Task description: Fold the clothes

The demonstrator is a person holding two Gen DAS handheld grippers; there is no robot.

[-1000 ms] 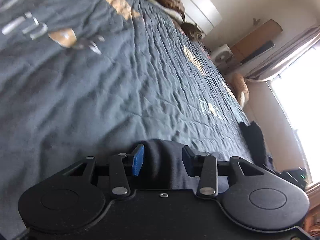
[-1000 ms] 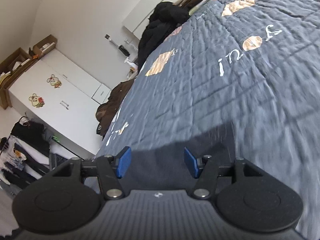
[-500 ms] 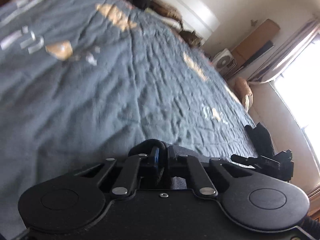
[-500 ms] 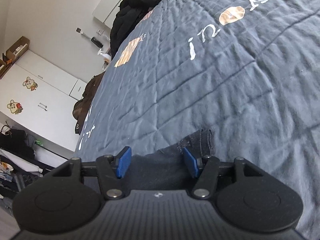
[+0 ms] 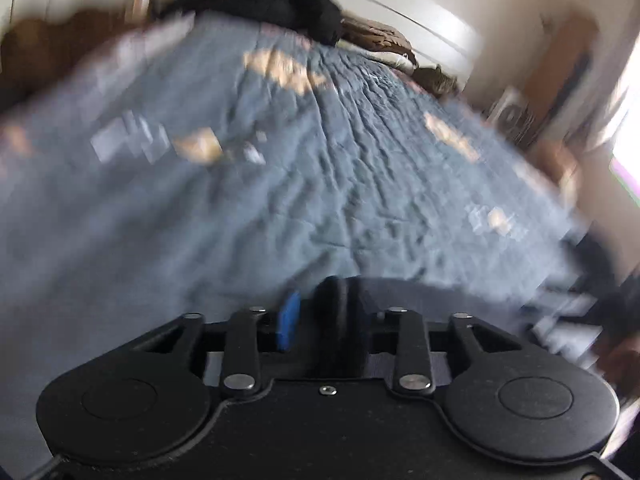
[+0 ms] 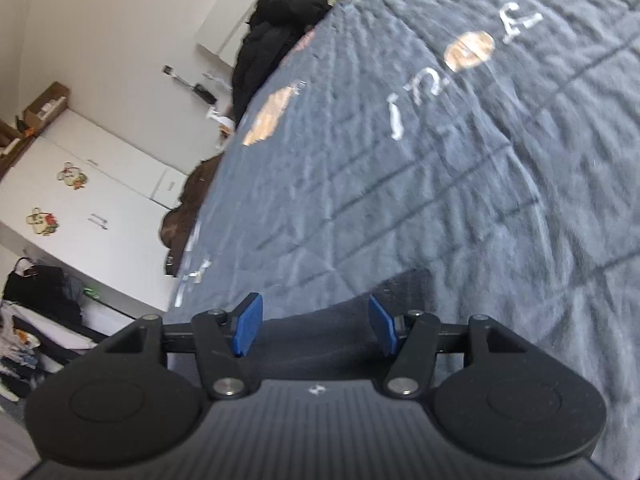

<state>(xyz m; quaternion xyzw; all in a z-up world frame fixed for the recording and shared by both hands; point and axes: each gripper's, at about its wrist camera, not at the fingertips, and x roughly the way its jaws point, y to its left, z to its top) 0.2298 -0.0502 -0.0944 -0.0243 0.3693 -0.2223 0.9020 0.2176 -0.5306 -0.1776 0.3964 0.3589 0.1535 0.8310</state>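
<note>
Both black grippers carry blue-padded fingers (image 6: 248, 328) and silver screws.

Daylit, left view motion-blurred (fisheye-warped edges)

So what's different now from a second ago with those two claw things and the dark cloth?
The left gripper pinched a fold of the dark garment, then swung, blurring its view; its jaws are opening, the fold between them. The right gripper stayed open over the garment, which reaches further between its pads.
</note>
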